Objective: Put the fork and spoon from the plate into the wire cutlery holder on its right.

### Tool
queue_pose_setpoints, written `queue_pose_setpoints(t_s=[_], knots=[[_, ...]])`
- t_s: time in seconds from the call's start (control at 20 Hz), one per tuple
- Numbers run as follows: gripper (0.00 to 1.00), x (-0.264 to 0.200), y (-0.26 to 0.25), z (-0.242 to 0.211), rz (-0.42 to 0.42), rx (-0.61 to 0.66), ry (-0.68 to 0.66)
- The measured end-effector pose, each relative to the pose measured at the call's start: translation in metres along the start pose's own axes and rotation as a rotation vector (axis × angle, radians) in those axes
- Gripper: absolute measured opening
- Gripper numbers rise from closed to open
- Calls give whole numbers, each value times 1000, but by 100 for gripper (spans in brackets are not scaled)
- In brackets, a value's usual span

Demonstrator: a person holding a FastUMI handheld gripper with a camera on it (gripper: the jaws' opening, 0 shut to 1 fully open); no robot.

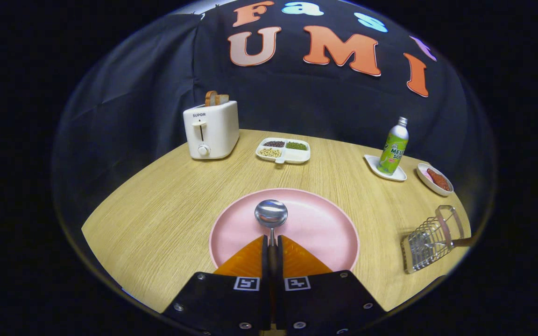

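Observation:
My gripper (272,241) is shut on the handle of a metal spoon (271,215). The spoon's bowl juts out just ahead of the fingertips, over the pink plate (325,233). The handle runs back between the fingers and is mostly hidden by them. Whether the spoon rests on the plate or hangs above it is unclear. The wire cutlery holder (430,240) stands to the right of the plate near the table's right edge, and something metallic shows inside it, though I cannot tell what.
Beyond the plate are a white toaster (211,130) with bread in it, a divided white tray (283,150) of beans, a green bottle (393,147) on a small white dish and a small bowl (434,178) with red food. The wooden table (157,210) is round.

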State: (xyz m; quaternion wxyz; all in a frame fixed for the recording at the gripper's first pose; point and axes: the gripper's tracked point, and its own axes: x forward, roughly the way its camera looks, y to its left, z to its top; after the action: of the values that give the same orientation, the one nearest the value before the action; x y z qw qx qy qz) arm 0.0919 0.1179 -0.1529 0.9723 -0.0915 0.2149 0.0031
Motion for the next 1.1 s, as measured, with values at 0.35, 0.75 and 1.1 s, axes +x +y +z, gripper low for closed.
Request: queue_pose_setpoints(t_s=[0.35,0.75,1.1], knots=[[5,-43,-49,28,87,9,52],[5,-80,-144,44,21,-35,183],[5,-121,-216,30,-82,-65,363]])
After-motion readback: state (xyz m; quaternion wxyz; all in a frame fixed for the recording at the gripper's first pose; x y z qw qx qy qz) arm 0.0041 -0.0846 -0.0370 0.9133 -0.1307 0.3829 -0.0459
